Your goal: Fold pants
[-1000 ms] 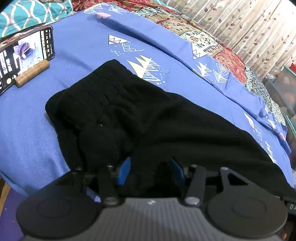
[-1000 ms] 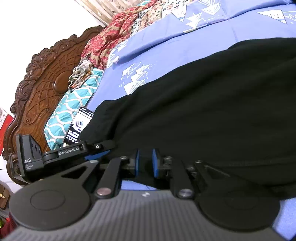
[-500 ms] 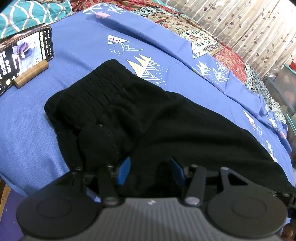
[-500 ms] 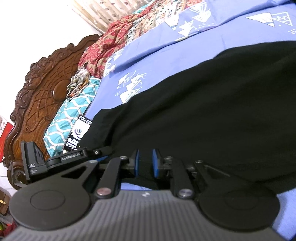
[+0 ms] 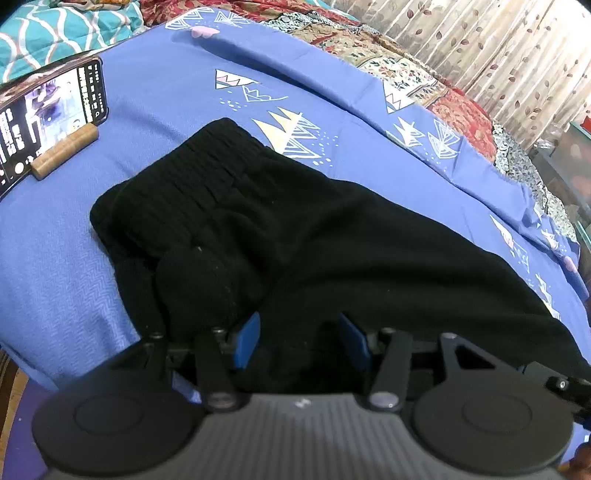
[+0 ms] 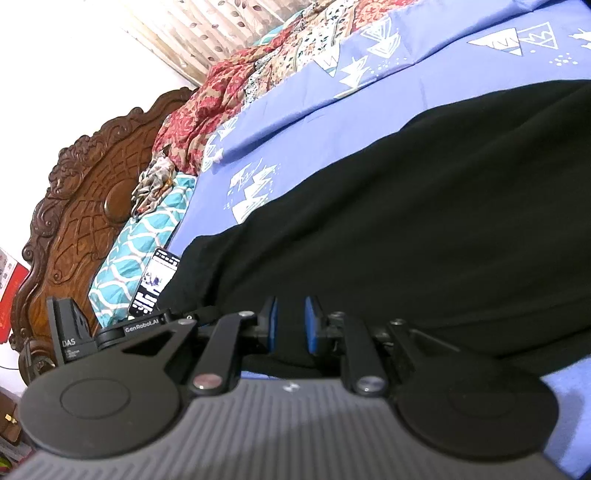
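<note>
Left gripper [image 5: 301,338]: jaws wide apart, black pants [image 5: 332,240] fabric lying between pads, not pinched. Right gripper [image 6: 290,325]: jaws narrow, clamped on pants edge. Pants spread flat on blue bedsheet [image 5: 166,96]. Phone [image 5: 48,118] beyond pants waistband, near teal pillow [image 5: 55,29].

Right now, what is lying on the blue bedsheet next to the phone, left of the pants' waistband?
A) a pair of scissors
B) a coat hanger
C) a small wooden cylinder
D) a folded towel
C: in the left wrist view, a small wooden cylinder rests against the phone on the blue bedsheet, apart from the black pants.
</note>
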Tool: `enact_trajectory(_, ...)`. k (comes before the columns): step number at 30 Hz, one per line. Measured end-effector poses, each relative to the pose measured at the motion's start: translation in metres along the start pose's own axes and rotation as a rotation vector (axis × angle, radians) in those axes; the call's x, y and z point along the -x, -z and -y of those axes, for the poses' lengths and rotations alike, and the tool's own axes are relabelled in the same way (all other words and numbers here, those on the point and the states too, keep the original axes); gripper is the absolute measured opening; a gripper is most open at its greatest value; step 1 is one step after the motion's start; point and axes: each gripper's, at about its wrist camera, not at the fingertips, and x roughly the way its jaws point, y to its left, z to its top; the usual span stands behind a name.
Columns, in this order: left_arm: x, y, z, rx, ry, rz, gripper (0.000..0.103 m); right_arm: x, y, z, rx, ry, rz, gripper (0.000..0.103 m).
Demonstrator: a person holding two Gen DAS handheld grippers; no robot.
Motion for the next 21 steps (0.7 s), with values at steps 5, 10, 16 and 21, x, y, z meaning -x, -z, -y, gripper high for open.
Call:
enact_trajectory(5, -0.0003, -0.0008, 0.0007, -0.005, -0.005, -0.002, 0.049, -0.0006, 0.0021, 0.0016, -0.016, 0.005, 0.003, 0.02)
enact_trajectory(10, -0.0009, -0.0014, 0.0006, -0.01, -0.008, -0.002, 0.05, -0.0019, 0.0025, -0.0007, -0.018, 0.004, 0.006, 0.02)
enact_trajectory(16, -0.0017, -0.0024, 0.0007, -0.012, -0.007, -0.002, 0.051, -0.0003, 0.002, -0.0018, -0.022, 0.007, 0.021, 0.02)
enact_trajectory(21, -0.0025, -0.0024, 0.0005, -0.018, -0.005, -0.002, 0.052, 0.0022, 0.0026, -0.0017, -0.027, 0.012, 0.033, 0.02)
